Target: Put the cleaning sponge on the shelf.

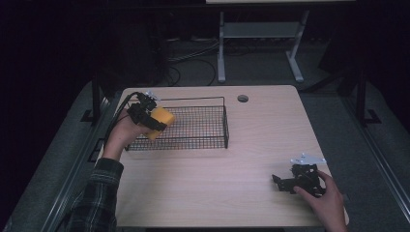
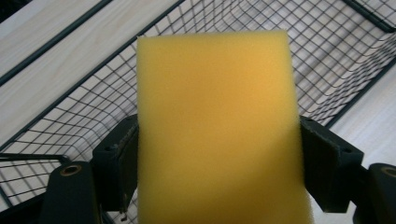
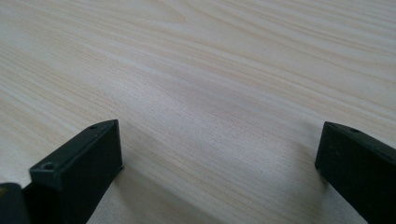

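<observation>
A yellow sponge is gripped between the jaws of the left gripper and held over the left end of the wire basket. In the left gripper view the sponge is seen pressed on both sides, basket mesh beneath. The right gripper is rested low near the table's right front corner; wide-apart jaws with bare wood between are revealed by its own view.

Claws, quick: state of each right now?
Left claw: closed on the yellow sponge, over the wire basket.
Right claw: open, holding nothing, low over the table.
</observation>
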A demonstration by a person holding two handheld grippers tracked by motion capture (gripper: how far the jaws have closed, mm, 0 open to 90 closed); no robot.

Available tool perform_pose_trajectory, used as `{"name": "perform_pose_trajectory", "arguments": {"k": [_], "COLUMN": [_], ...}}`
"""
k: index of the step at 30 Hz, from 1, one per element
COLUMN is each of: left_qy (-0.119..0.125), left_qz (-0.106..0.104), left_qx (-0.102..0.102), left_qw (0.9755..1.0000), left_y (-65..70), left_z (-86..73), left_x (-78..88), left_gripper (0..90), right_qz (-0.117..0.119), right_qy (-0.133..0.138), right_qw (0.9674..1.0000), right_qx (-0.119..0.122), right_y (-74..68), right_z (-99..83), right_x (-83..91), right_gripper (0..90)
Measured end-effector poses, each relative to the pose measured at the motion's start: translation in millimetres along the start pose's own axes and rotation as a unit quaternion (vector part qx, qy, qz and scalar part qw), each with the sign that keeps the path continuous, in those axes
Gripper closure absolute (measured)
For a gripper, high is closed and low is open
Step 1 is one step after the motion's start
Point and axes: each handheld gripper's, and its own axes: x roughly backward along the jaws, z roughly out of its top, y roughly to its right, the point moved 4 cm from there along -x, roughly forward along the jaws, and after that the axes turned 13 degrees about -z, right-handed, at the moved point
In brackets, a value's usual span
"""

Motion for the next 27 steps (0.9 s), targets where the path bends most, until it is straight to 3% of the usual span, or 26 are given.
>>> {"name": "perform_pose_trajectory", "arguments": {"k": [5,12,27], "left_qy": [0.003,0.013,0.014], "left_qz": [0.009,0.028,0.034], "left_qx": [0.005,0.034,0.066], "left_qw": [0.9999,0.9989,0.9971], "left_y": [-8.1,-22.7,-42.3], "left_z": [-0.4,-4.6,-14.7], "left_x": [2.2,4.3,-8.6], "left_gripper": [23.5,23.5,23.5], "right_qz": [0.0,0.0,0.0], "right_qy": [0.0,0.0,0.0], "right_qw": [1.0,1.0,1.0], "right_qx": [0.0,0.0,0.0], "right_y": [0.0,0.0,0.1], "right_z": [0.0,0.0,0.0], "right_x": [0.0,0.0,0.0], "right_gripper": [0.0,0.0,0.0]}}
